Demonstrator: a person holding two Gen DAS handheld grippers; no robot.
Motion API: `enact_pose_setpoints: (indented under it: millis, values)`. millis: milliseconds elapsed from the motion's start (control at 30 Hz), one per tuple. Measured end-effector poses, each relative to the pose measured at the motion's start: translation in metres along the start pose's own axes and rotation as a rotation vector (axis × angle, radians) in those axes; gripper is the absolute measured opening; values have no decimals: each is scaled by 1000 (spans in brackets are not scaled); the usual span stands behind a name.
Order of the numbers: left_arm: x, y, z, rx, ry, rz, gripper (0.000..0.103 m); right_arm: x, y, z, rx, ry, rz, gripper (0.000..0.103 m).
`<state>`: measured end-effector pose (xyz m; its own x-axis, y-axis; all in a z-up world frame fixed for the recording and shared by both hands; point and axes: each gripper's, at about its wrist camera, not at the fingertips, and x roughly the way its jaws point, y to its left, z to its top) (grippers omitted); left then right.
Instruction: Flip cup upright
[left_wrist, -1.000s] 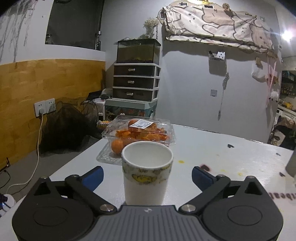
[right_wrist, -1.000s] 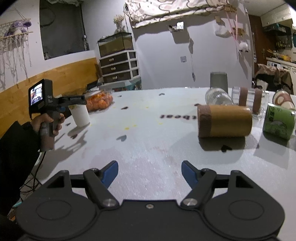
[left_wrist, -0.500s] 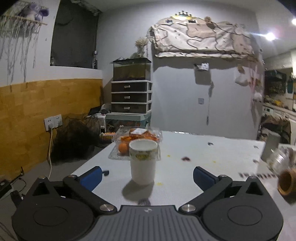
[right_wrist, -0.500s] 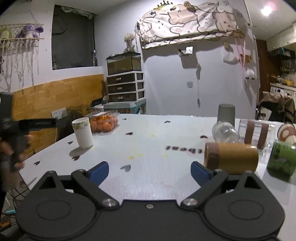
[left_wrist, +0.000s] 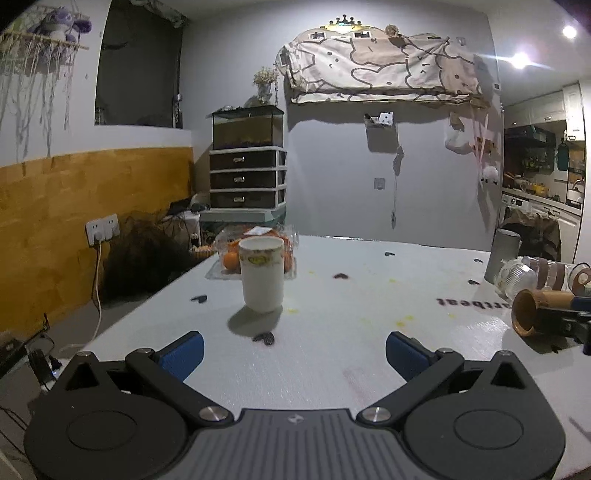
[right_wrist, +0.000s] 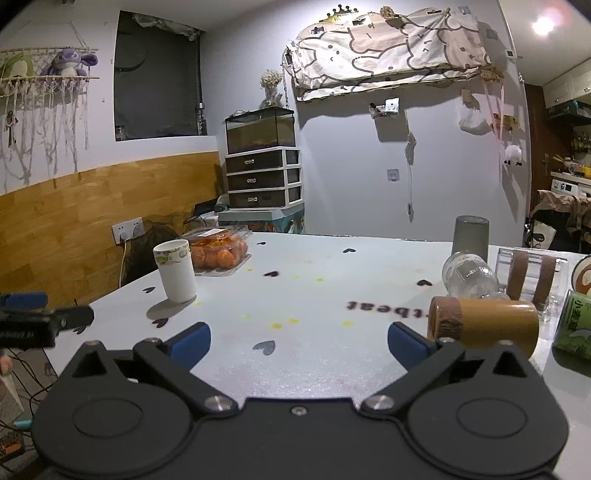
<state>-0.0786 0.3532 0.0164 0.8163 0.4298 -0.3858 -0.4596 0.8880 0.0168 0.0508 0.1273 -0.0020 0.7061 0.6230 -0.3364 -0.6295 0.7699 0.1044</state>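
A white cup (left_wrist: 261, 273) with a patterned band under its rim stands upright on the white table (left_wrist: 351, 332), mouth up. It also shows in the right wrist view (right_wrist: 175, 270), at the table's left side. My left gripper (left_wrist: 293, 350) is open and empty, well back from the cup. My right gripper (right_wrist: 298, 341) is open and empty over the table's near part. The left gripper's tip (right_wrist: 44, 325) shows at the left edge of the right wrist view.
A clear box of oranges (right_wrist: 219, 251) sits just behind the cup. At the right lie a brown cylinder on its side (right_wrist: 484, 326), a clear plastic bottle (right_wrist: 469, 275), a grey tumbler upside down (right_wrist: 471, 236), a clear holder (right_wrist: 532, 278) and a green can (right_wrist: 576, 325).
My left gripper has drawn back from the cup, which stays standing on the table and looks smaller. My right gripper has pulled back and turned a little left.
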Motion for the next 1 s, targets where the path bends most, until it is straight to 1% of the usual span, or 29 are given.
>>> enact_pose_setpoints:
  millis: [133,267,1000]
  values:
    - [-1,-1,-3,-5,5,4,103,0,2,-2,-16,1,-20,103]
    - [-5,-5,-7,1,10,3,103,1,2,-4,-13,11,-18,103]
    - [-3,-5,-6,-5,14,2,103,1,6,-6,-25,20,-25,103]
